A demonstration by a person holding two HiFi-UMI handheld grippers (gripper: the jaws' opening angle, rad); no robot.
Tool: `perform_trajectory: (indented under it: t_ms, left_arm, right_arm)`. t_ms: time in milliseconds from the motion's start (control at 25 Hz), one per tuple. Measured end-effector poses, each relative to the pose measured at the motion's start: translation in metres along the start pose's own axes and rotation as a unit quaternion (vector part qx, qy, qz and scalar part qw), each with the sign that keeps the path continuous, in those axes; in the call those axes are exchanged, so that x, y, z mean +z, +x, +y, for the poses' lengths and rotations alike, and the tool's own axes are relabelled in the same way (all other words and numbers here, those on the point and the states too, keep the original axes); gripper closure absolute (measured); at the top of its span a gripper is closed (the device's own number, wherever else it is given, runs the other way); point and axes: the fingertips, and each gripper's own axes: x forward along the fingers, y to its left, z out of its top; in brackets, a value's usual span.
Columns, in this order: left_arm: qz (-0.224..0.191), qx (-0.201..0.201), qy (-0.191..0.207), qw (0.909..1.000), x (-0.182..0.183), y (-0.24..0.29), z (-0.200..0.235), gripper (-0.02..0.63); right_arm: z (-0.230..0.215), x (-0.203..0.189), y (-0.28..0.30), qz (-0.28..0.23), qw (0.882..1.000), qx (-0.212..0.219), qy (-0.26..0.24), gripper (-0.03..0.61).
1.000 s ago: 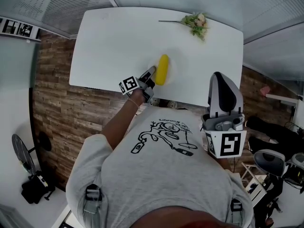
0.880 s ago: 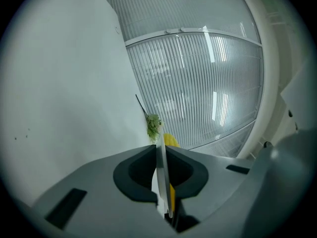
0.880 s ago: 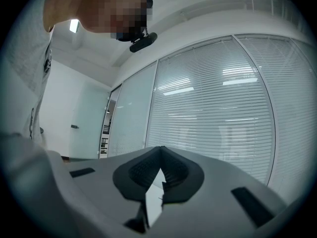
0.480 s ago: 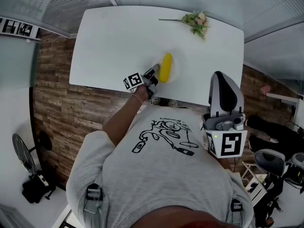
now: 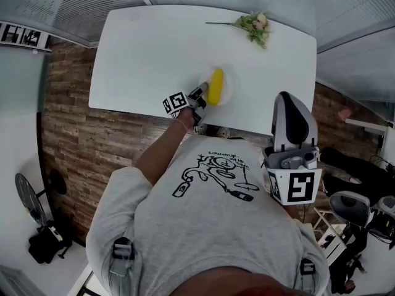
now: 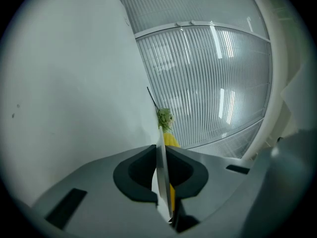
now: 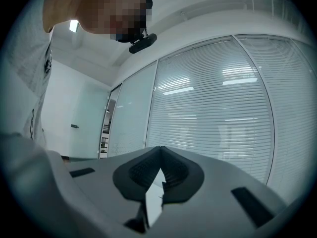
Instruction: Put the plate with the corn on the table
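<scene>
Near the lower edge of the white rectangular surface [image 5: 148, 54], mid-frame in head view, the left gripper [image 5: 202, 93] has its fingers clamped on the rim of a thin white round plate [image 5: 226, 93] carrying a yellow corn cob [image 5: 215, 86]. White on white: plate outline barely separates from surface, so can't tell if it rests flat. Left gripper view shows plate edge-on btwn fingers, cob mostly hidden behind it. Green flower sprig [image 5: 255, 28] lies upper right, well apart. Right gripper [image 5: 289, 103], lower right, points up w/ fingers pressed together, empty. Script on grey T-shirt [image 5: 210, 227] too small to read.
</scene>
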Motion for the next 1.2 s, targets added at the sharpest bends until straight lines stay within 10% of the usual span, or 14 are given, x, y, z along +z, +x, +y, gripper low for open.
perform_trajectory:
  t_ms: [1200]
  left_arm:
    - [0.016, 0.046, -0.001, 0.9988, -0.004, 0.007, 0.028, 0.579]
  right_arm:
    - [-0.001, -0.004, 0.001, 0.011, 1.000, 0.003, -0.006, 0.572]
